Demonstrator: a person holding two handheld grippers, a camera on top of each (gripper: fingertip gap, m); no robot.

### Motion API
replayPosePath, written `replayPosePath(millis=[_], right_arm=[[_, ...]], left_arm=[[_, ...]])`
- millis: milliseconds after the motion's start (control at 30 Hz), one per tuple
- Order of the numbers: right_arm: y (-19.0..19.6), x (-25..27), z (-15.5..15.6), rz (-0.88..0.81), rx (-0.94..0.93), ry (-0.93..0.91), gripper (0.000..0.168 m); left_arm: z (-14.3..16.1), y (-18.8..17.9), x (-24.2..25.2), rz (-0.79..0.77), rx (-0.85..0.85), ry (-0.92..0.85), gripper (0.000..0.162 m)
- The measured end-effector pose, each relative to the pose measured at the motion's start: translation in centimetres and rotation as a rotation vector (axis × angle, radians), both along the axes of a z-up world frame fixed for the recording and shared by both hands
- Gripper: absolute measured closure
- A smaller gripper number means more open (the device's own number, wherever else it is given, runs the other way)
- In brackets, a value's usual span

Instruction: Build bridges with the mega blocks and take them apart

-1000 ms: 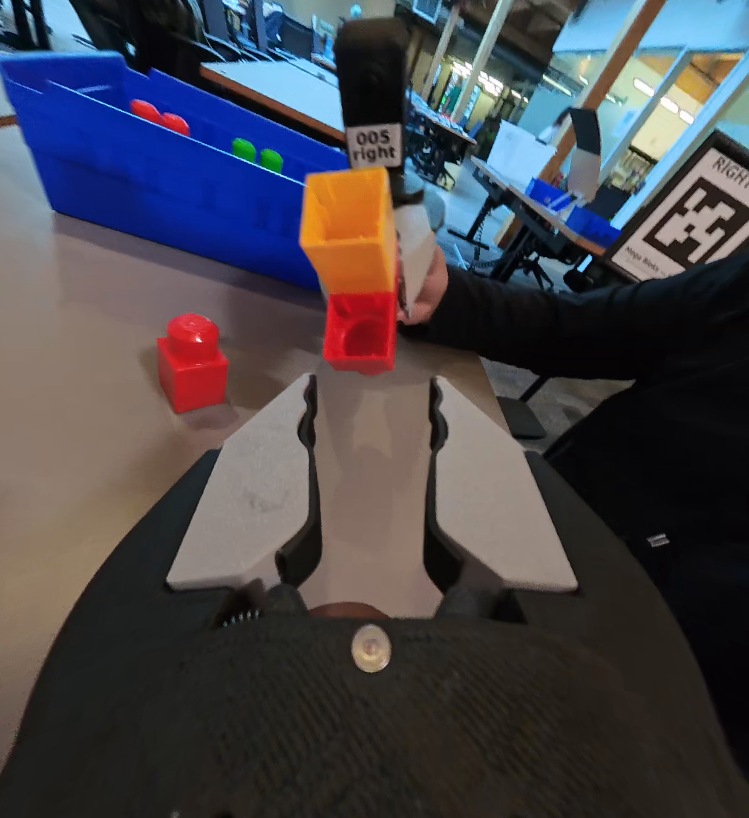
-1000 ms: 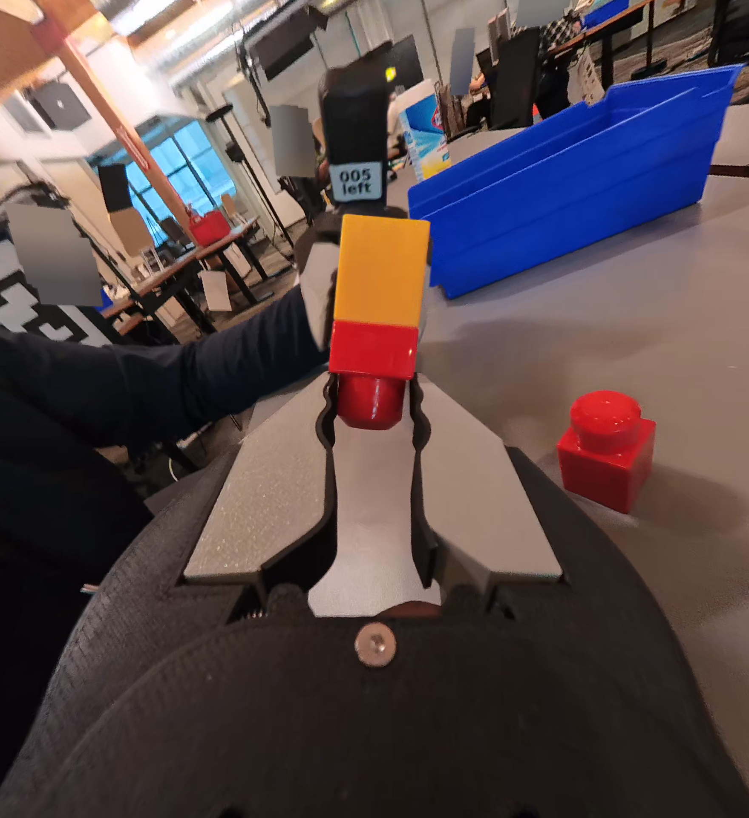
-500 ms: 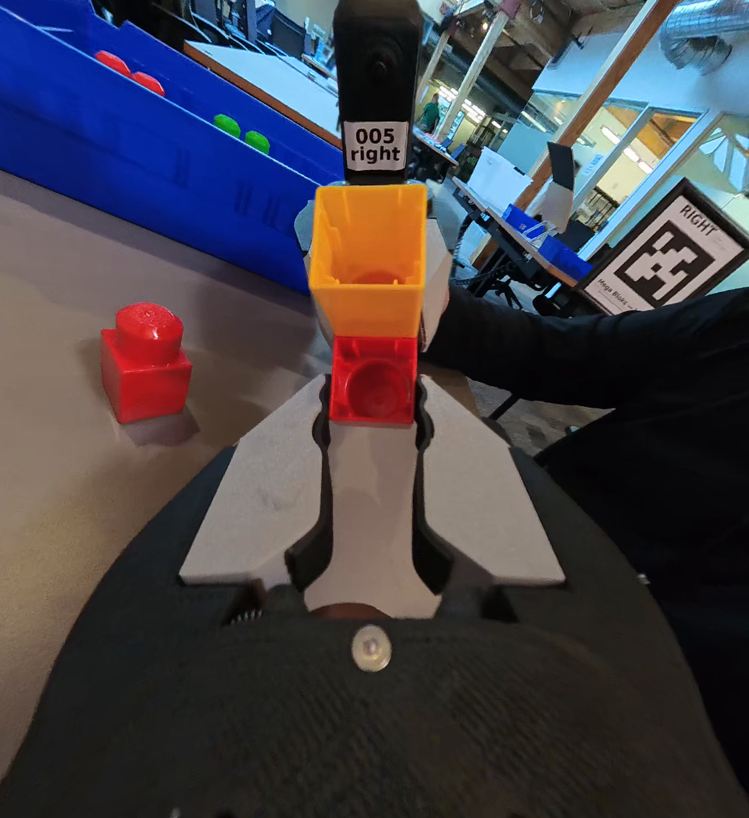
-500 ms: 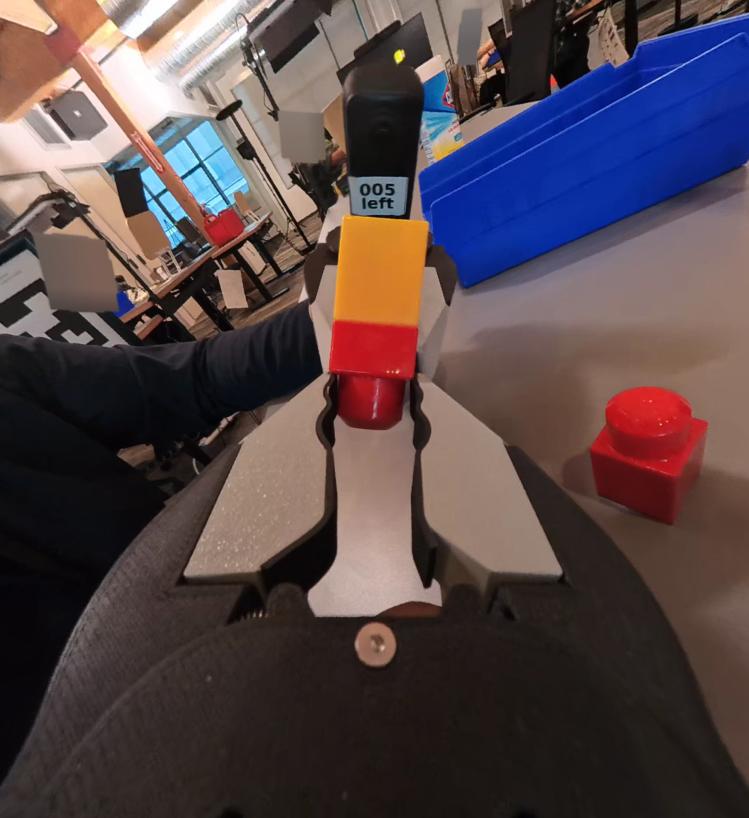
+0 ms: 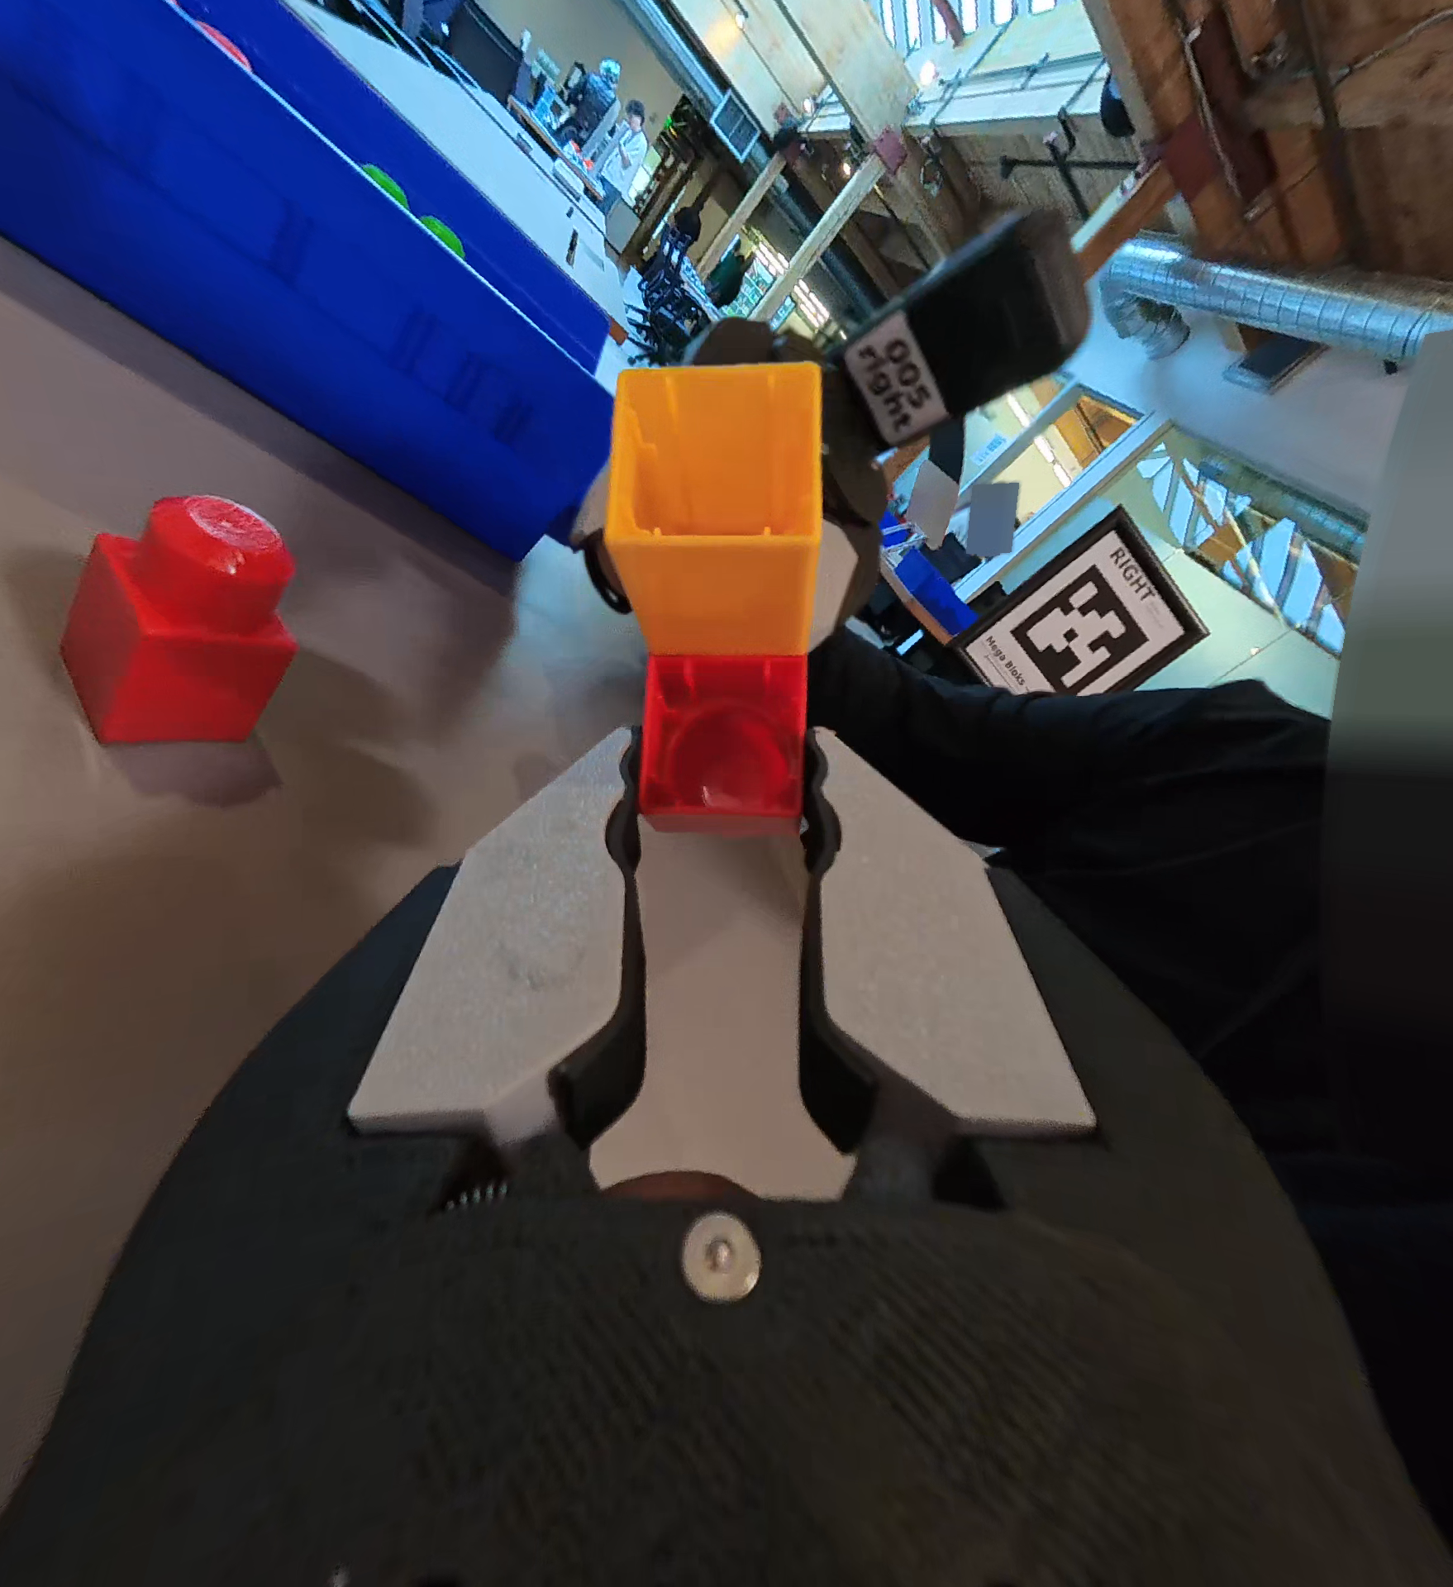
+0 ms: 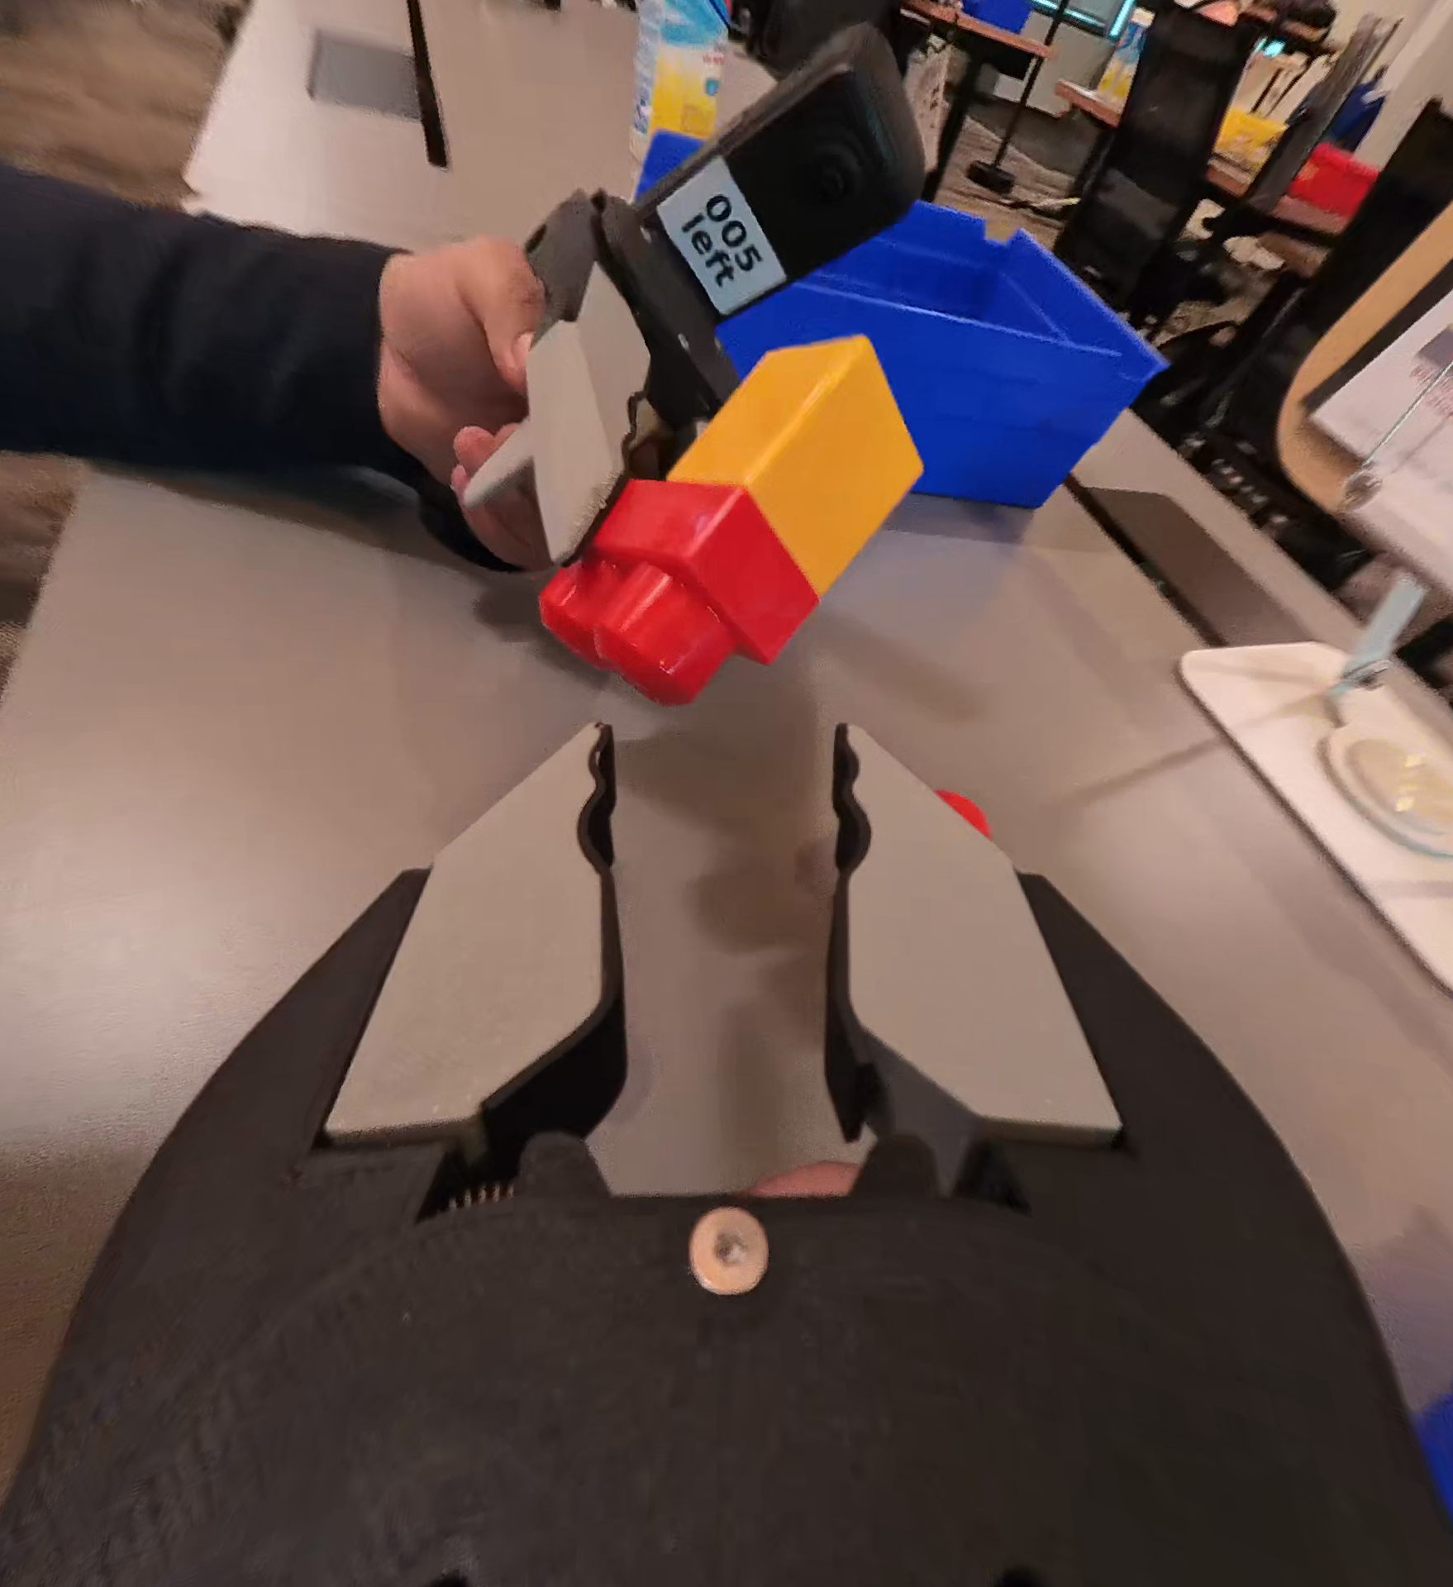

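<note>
Left gripper (image 5: pixel 721 773): jaws clenched on red block (image 5: pixel 723 745), held above desk (image 5: pixel 36 945) at frame centre, hollow underside toward camera. Orange block (image 5: pixel 716 507) plugged onto it, pointing away. In right wrist view, stack tilted, studs toward lower left; hand (image 6: pixel 448 378) grips handle from upper left. Right gripper (image 6: pixel 723 773): jaws released, empty, over desk. Loose red block (image 5: pixel 178 627) on desk, left. Blue bin (image 5: pixel 259 249) upper left.

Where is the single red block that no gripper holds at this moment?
In the left wrist view the loose red block stands upright on the grey table, left of the left gripper and in front of the blue bin.
</note>
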State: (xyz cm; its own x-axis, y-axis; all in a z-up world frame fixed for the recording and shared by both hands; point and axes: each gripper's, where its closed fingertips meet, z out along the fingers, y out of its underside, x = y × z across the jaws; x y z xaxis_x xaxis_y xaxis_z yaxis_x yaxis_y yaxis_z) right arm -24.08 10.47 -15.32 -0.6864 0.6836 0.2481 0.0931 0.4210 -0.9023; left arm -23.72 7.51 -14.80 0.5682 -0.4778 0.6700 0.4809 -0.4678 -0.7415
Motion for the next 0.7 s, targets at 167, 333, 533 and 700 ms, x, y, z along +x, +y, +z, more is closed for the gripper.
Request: replayPosePath(millis=[167, 333, 533, 700], right_arm=[[0.1, -0.4, 2.0, -0.029, 0.154, 0.130, 0.117], [-0.9, -1.0, 2.1, -0.035, 0.480, 0.266, 0.126], [-0.7, -1.9, 3.9, -0.092, 0.907, 0.660, 0.139], [-0.3, -2.1, 4.3, -0.098, 0.972, 0.706, 0.133]], left_arm=[[0.7, 0.2, -0.7, 0.012, -0.032, -0.173, 0.128], [1.6, 0.3, -0.8, 0.009, -0.057, -0.309, 0.128], [3.0, -0.1, -0.5, -0.056, -0.069, -0.472, 0.128], [2.6, 0.2, -0.8, -0.049, -0.149, -0.554, 0.128]])
